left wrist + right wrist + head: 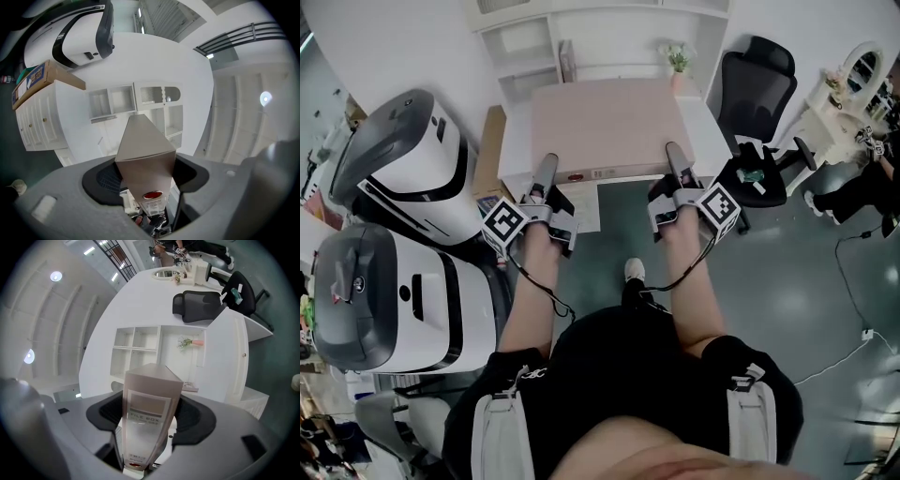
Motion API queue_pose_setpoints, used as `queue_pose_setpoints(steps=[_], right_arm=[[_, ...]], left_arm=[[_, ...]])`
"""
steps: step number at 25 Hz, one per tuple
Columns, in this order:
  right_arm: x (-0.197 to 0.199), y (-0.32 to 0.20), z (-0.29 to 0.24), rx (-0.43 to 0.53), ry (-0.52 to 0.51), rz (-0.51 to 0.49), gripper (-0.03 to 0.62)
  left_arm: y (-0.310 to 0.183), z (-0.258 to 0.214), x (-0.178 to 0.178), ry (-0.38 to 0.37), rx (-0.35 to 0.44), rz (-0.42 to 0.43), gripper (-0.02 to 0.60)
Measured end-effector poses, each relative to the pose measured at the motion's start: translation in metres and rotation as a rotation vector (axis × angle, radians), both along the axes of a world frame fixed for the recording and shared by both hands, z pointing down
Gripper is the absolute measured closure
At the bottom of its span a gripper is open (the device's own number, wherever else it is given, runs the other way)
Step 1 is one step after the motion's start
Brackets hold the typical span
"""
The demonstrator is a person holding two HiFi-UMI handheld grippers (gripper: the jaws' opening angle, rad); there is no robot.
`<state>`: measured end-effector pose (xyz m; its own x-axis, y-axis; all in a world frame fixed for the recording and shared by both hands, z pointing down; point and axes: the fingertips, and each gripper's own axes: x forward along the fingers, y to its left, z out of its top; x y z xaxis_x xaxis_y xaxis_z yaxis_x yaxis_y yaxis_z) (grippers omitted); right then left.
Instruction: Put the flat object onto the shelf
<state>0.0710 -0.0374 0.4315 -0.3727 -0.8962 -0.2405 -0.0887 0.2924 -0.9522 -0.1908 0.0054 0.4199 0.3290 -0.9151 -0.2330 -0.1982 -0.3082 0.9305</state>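
Between the person's two grippers, the flat pink file box point(609, 127) is carried level, in front of the white shelf unit point(525, 47). The left gripper point(546, 171) clamps its near-left edge and the right gripper point(675, 161) its near-right edge. It may be clear of the desk point(514, 141); the head view barely separates them.

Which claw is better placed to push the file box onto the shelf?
Probably neither alone. The left claw and the right claw are each shut on the near edge of the file box, level with each other, and the shelf is straight ahead. Push with both.
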Motion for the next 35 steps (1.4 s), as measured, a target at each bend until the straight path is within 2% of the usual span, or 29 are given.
queue_pose_setpoints(steps=[11,26,29,35], right_arm=[[0.005,-0.113,0.000,-0.019,0.015,-0.026,0.298],[0.043,-0.279,-0.012,-0.028,0.012,-0.058,0.298],[0.050,-0.309,-0.018,-0.019,0.020,-0.065,0.298],[0.059,-0.356,-0.040,0.022,0.038,-0.079,0.298]], left_arm=[[-0.106,0.001,0.007,0.001,-0.021,-0.031,0.278],[-0.265,-0.010,0.046,-0.005,-0.051,-0.045,0.278],[-0.295,-0.015,0.054,-0.012,-0.038,-0.040,0.278],[-0.336,-0.029,0.064,0.022,-0.027,-0.042,0.278]])
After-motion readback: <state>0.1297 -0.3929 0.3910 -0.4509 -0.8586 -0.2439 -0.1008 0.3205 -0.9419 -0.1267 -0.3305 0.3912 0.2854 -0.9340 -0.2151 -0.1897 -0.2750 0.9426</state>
